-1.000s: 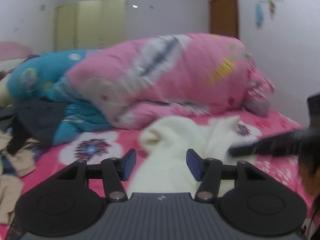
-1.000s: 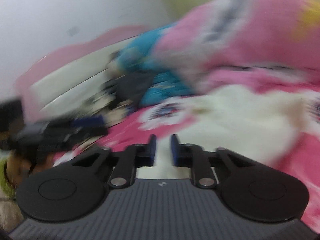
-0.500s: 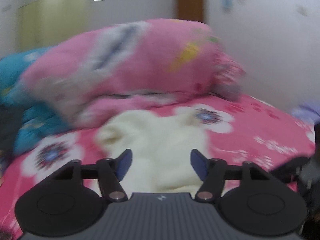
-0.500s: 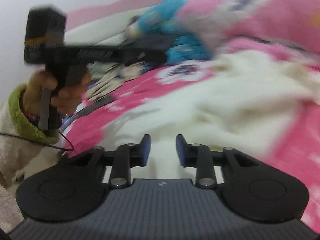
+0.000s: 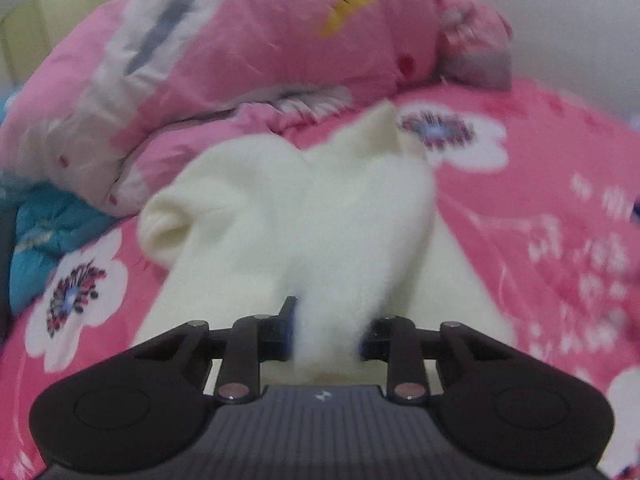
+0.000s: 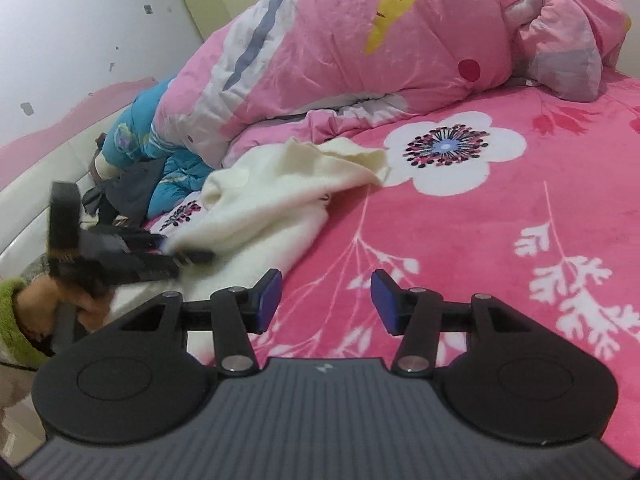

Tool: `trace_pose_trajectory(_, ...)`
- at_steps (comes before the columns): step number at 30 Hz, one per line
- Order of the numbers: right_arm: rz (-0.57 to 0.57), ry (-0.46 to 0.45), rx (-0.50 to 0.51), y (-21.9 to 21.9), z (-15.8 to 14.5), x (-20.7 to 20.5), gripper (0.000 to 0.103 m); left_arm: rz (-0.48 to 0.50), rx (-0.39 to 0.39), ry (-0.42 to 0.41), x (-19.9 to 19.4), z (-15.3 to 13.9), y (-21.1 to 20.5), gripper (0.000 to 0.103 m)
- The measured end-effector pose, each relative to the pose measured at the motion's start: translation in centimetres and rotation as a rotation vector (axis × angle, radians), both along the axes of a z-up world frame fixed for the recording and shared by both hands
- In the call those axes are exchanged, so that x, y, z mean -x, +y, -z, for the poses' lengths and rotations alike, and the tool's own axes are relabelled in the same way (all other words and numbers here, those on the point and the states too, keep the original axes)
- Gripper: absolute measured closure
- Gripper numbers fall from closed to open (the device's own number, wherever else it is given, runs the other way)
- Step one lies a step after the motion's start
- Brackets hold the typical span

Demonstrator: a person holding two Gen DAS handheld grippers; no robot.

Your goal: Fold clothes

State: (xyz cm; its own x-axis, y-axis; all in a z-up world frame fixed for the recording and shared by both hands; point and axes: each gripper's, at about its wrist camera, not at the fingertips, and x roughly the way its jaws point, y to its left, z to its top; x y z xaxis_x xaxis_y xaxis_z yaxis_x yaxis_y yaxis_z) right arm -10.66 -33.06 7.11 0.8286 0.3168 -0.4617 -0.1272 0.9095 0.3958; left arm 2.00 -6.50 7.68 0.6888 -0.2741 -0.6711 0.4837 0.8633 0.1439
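A cream fleece garment (image 5: 304, 216) lies crumpled on the pink flowered bedsheet (image 5: 540, 208). My left gripper (image 5: 326, 332) is shut on a lifted fold of that garment, which bulges up between its blue pads. In the right wrist view the same garment (image 6: 276, 196) lies left of centre, and the left gripper (image 6: 176, 254) shows at its near left edge, held by a hand in a green cuff (image 6: 16, 316). My right gripper (image 6: 326, 300) stands open over bare bedsheet (image 6: 500, 220), to the right of the garment, with nothing between its fingers.
A bulky pink quilt (image 6: 360, 48) is heaped along the far side of the bed. A blue quilt (image 6: 160, 160) and dark clothes (image 6: 128, 192) lie at the left near the white headboard (image 6: 36, 188). A yellow-green wardrobe (image 6: 224, 4) stands behind.
My left gripper dropped onto the cream garment and shut on a fold of it. My right gripper opened wider and swung right, off the garment and over the sheet.
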Motion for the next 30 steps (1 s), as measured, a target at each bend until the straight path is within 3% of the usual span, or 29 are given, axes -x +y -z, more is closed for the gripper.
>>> trace_pose_trajectory(8, -0.063, -0.026, 0.034, 2.0, -0.7, -4.3, 0.054, -0.188, 0.45, 0.035, -0.7, -5.6, 9.7, 0.079)
trace_pose_trajectory(13, -0.13, -0.06, 0.063, 3.2, -1.9, -8.2, 0.054, -0.351, 0.644, 0.092, -0.6, -5.0, 17.3, 0.079)
trace_pose_trajectory(18, -0.179, -0.07, 0.063, 4.1, -1.6, -14.0, 0.049, -0.449, 0.667, 0.156, 0.1, -1.5, 21.4, 0.079)
trace_pose_trajectory(23, -0.22, -0.114, 0.154, 5.9, -1.2, -21.4, 0.028, -0.416, 0.669, 0.152, 0.5, -0.8, 22.5, 0.072)
trace_pose_trajectory(26, -0.267, -0.14, 0.181, 7.0, -1.6, -25.7, 0.02, -0.377, 0.637, 0.104, 0.3, -1.9, 22.3, 0.062)
trace_pose_trajectory(28, -0.304, -0.153, 0.19, 7.9, -2.1, -28.2, 0.017, -0.348, 0.622, 0.089, -0.1, -2.5, 22.0, 0.046)
trace_pose_trajectory(30, -0.334, -0.13, 0.2, 8.9, -2.0, -30.0, 0.015, -0.321, 0.595, 0.101, -0.8, -2.4, 21.4, 0.043)
